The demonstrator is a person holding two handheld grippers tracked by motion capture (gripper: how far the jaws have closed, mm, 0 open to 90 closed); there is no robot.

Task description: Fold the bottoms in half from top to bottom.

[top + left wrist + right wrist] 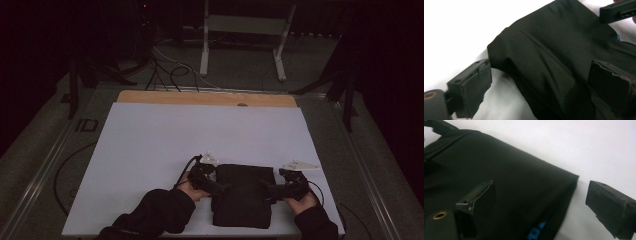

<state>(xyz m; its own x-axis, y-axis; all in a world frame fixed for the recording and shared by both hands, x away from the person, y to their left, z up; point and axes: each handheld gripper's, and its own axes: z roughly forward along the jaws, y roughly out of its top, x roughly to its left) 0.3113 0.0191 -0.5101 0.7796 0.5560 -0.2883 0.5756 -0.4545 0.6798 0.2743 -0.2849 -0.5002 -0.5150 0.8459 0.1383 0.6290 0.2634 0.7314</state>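
Observation:
A folded black cloth [243, 195] lies on the white sheet [165, 140] near the table's front edge. My left gripper [220, 188] is at its left side and my right gripper [265, 191] at its right side. In the left gripper view the left gripper [541, 82] is open: one jaw sits by the cloth's [554, 45] corner, the other over the fabric. In the right gripper view the right gripper [544, 197] is open too, astride the cloth's [499, 162] edge, near a small blue logo [536, 232]. The right gripper's jaw tip [619, 10] shows at the far side of the left gripper view.
The table's wooden back edge [200, 97] shows beyond the white sheet. Cables [170, 70] and a white stand frame [240, 30] are on the floor behind the table. A person's dark sleeves [155, 215] come in from the bottom.

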